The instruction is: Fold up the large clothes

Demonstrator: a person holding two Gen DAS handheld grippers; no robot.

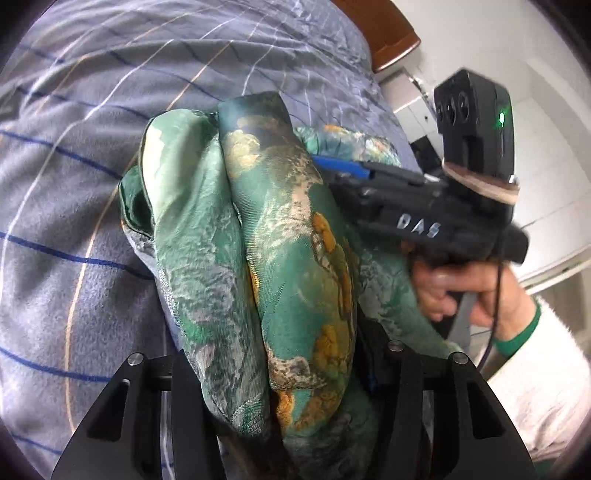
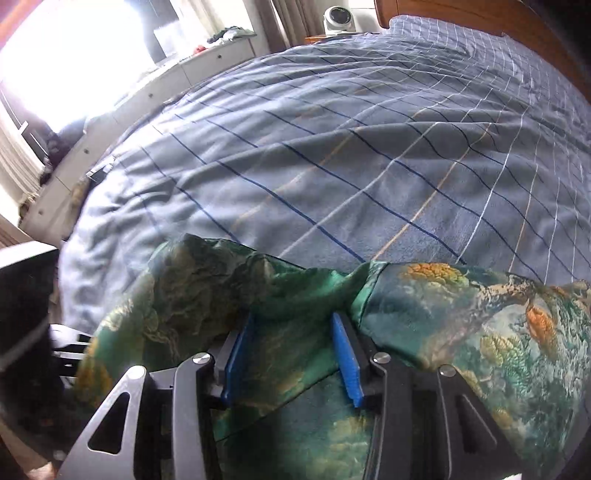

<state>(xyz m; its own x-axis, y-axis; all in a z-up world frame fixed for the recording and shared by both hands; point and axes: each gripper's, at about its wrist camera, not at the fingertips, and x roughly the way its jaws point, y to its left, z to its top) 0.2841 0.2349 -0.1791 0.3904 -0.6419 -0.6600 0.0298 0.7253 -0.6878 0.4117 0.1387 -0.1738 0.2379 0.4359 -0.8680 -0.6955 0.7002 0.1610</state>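
A green silky garment (image 1: pixel 266 258) with gold and orange print is bunched up over my left gripper, hiding its fingers; whether the jaws are open or shut does not show. The right gripper (image 1: pixel 343 170) comes in from the right in the left wrist view, its blue pads reaching into the cloth. In the right wrist view my right gripper (image 2: pixel 291 354) stands open, blue pads (image 2: pixel 345 358) apart, with the garment (image 2: pixel 461 332) lying between and around them on the bed.
A blue-grey checked blanket (image 2: pixel 332 147) covers the bed. A wooden headboard (image 2: pixel 480 14) is at the far end, a white drawer unit (image 2: pixel 147 96) runs along the left side, and a white fan (image 2: pixel 338 18) stands beyond.
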